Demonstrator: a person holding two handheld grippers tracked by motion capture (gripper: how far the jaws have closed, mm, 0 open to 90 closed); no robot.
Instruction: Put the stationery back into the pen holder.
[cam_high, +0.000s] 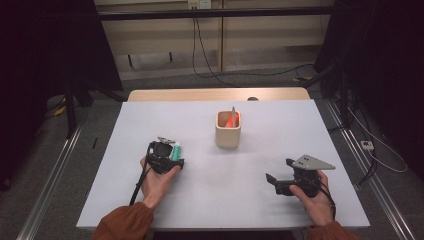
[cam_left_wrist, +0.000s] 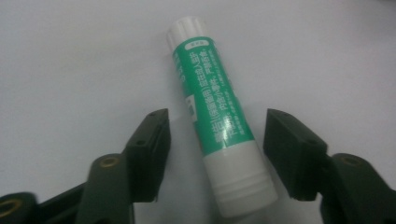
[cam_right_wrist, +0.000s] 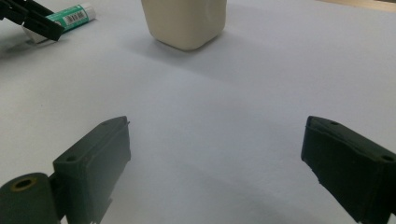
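The glue stick (cam_left_wrist: 215, 126) lies flat on the table (cam_high: 280, 150), between the jaws of my left gripper (cam_left_wrist: 217, 154), with a gap on each side; neither pad touches it. My right gripper (cam_right_wrist: 215, 163) hangs wide open over bare table, well apart. I count one glue stick, one cup (cam_high: 228, 131), two pens (cam_high: 231, 118) in it.
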